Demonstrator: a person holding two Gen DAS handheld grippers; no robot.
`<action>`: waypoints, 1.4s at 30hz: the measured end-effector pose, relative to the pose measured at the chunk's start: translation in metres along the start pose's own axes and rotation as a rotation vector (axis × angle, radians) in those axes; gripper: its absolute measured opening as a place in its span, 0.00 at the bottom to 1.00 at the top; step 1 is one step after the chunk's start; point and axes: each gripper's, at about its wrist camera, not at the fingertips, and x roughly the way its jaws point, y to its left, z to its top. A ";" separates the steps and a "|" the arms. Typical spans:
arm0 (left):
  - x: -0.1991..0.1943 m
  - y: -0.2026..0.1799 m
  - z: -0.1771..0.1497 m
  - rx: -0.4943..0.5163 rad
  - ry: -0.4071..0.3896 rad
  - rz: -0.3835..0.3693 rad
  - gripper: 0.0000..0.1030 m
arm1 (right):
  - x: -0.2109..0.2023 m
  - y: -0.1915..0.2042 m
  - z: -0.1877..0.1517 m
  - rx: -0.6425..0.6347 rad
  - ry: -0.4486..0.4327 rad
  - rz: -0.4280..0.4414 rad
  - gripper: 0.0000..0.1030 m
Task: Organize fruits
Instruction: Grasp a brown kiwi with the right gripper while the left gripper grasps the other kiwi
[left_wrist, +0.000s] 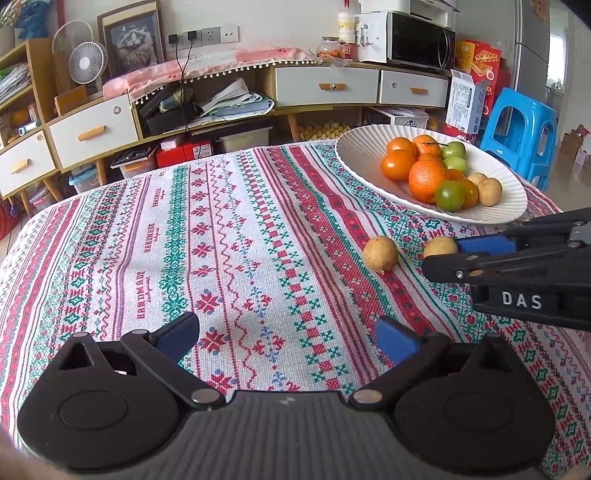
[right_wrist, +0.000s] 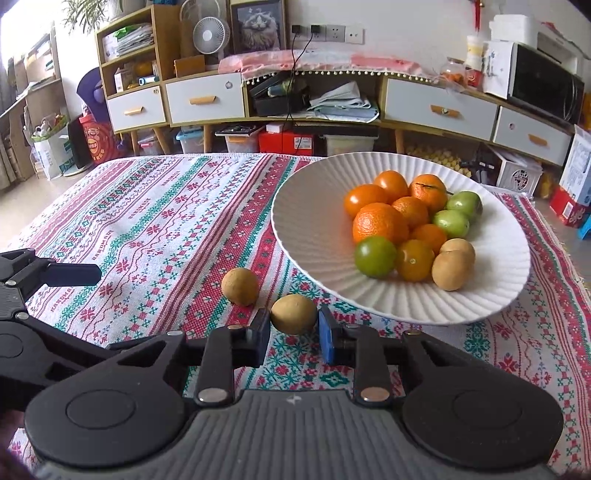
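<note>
- The right tongs (right_wrist: 294, 334) bracket a brown fruit (right_wrist: 294, 314) on the table (right_wrist: 155, 229), just beside the white plate (right_wrist: 314, 236); whether the pads actually grip it cannot be told.
- The left tongs (left_wrist: 286, 332) hover open and empty.
- Next, likely: close, lift, then carry it over the plate's rim.
- A second brown fruit (right_wrist: 240, 286) waits nearby.

tan fruit (left_wrist: 437, 246) half hidden behind right tongs (left_wrist: 439, 258)

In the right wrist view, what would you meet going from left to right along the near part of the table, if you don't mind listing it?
Left gripper → loose tan fruit → tan fruit between the right gripper's pads → white plate of fruit.
</note>
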 end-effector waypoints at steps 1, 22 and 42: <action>0.001 -0.001 0.000 0.000 -0.002 -0.004 1.00 | -0.001 -0.002 -0.001 0.003 0.001 0.001 0.24; 0.015 -0.038 0.014 0.013 -0.055 -0.049 0.92 | -0.017 -0.026 -0.020 -0.002 0.041 -0.007 0.24; 0.020 -0.052 0.025 -0.003 -0.074 -0.071 0.59 | -0.018 -0.027 -0.022 -0.014 0.040 -0.002 0.24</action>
